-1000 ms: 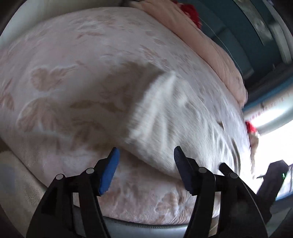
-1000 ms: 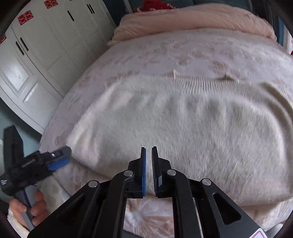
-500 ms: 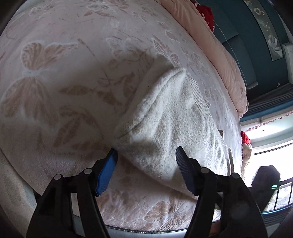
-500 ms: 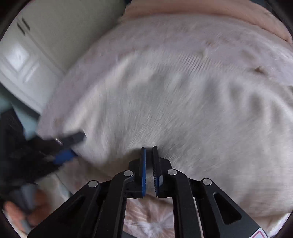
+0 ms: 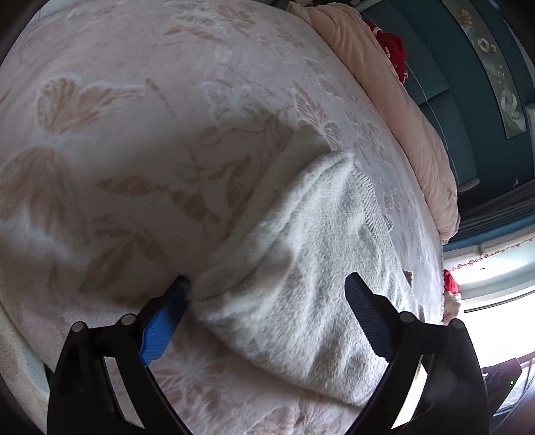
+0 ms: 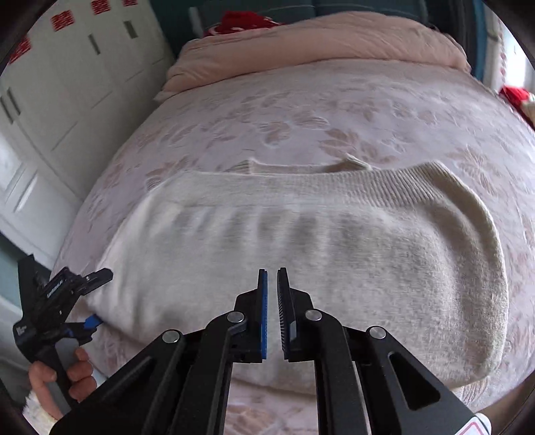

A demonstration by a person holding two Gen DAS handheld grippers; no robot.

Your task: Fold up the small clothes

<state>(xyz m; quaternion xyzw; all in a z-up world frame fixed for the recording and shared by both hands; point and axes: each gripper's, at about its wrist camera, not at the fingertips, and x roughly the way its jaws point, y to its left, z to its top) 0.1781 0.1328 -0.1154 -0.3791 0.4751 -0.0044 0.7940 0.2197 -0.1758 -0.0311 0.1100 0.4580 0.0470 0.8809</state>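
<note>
A cream fuzzy knit sweater point(image 6: 301, 254) lies folded flat on the bed, its ribbed hem at the far side. In the left wrist view the sweater's point(image 5: 301, 267) near left corner lies between my fingers. My left gripper point(image 5: 267, 294) is open, one jaw at the corner's edge, the other over the fabric. It also shows in the right wrist view point(image 6: 93, 294) at the sweater's left edge. My right gripper point(image 6: 271, 277) hovers over the sweater's near middle, jaws nearly together with a thin gap and nothing between them.
The bed has a pink blanket with a butterfly and leaf pattern point(image 5: 117, 150). A rolled peach duvet point(image 6: 317, 43) lies along the far end with a red item point(image 6: 240, 23) behind it. White wardrobe doors point(image 6: 50, 100) stand to the left.
My left gripper moved forward so the sweater's corner now sits between its open jaws. My right gripper pulled back a little over the sweater and stayed nearly closed.
</note>
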